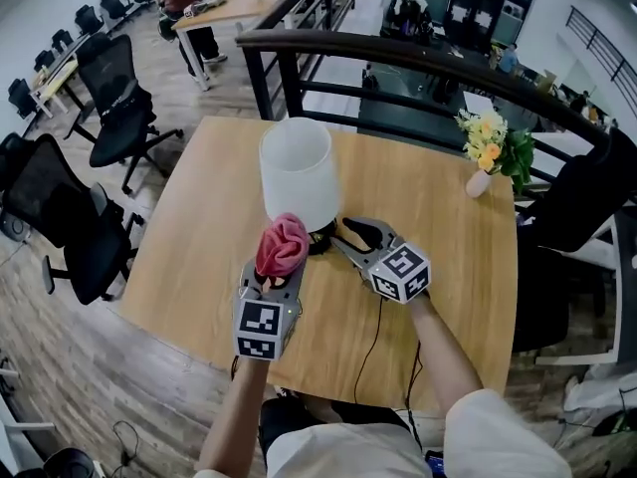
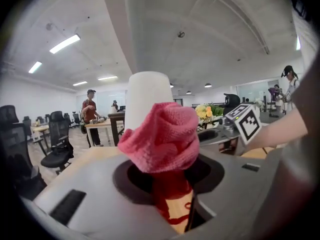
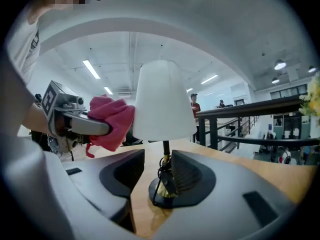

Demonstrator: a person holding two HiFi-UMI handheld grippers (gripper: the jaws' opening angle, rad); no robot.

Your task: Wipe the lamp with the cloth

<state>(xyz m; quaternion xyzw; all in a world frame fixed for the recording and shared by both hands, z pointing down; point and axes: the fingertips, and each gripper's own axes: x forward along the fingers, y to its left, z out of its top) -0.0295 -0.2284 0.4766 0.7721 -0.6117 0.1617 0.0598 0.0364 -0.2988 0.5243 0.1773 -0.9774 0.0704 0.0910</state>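
A lamp with a white shade (image 1: 299, 170) stands near the middle of the wooden table (image 1: 199, 237). My left gripper (image 1: 282, 267) is shut on a bunched pink cloth (image 1: 283, 244), held close to the shade's lower left side; whether it touches I cannot tell. In the left gripper view the cloth (image 2: 162, 136) fills the jaws with the shade (image 2: 147, 91) right behind it. My right gripper (image 3: 157, 176) is open, its jaws standing on either side of the lamp's thin stem (image 3: 164, 149) just above the round black base (image 3: 162, 196), with a gap showing on the left side. The same gripper (image 1: 348, 237) sits low at the lamp's right.
A small vase of yellow flowers (image 1: 488, 152) stands at the table's far right. A black railing (image 1: 398, 58) runs behind the table. Black office chairs (image 1: 119, 98) stand to the left. The lamp's black cable (image 1: 373, 337) trails toward the near table edge.
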